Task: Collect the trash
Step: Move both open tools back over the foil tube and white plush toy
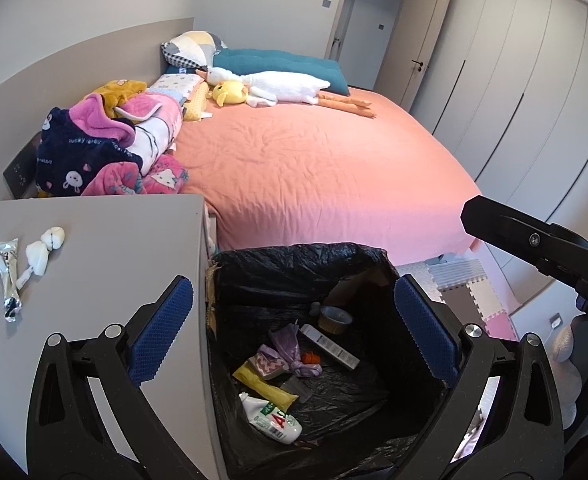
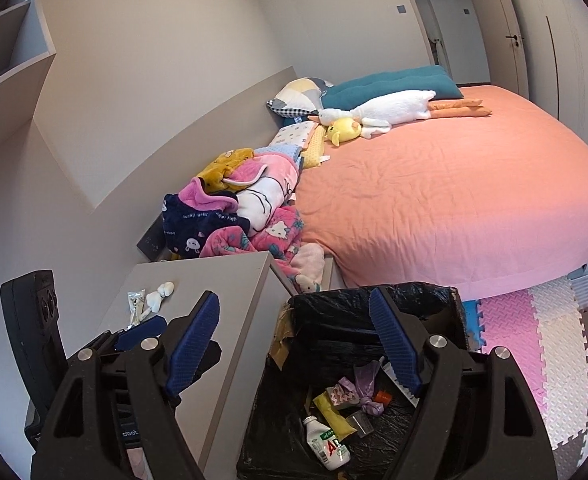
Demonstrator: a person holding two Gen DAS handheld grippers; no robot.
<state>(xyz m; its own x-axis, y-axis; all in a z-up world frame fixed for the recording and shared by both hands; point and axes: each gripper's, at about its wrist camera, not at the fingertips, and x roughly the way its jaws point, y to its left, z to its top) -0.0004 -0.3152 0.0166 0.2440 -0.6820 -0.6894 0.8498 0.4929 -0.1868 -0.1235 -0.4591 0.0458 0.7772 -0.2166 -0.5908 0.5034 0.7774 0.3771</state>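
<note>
From the left wrist, the left gripper (image 1: pixel 294 332) is seen released above the lined bin (image 1: pixel 374 258), wrappers (image 1: pixel 7 276) left near the nightstand (image 1: pixel 113 248) edge; from the right wrist, the right gripper (image 2: pixel 296 344), likewise released and empty, is seen over the bin rim (image 2: pixel 334 294), the bottle (image 2: pixel 328 444) lying inside.

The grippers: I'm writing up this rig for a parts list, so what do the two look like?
Both look alike. The left gripper has two black plastic arms with cut-out openings, silver round pivot bolts, and blue ribbed pads on its fingers. The right gripper shows the same black frame, silver bolts and blue ribbed pads. Seen from the right wrist, the left one carries a black boxy body. No cables or sleeves show.
</note>
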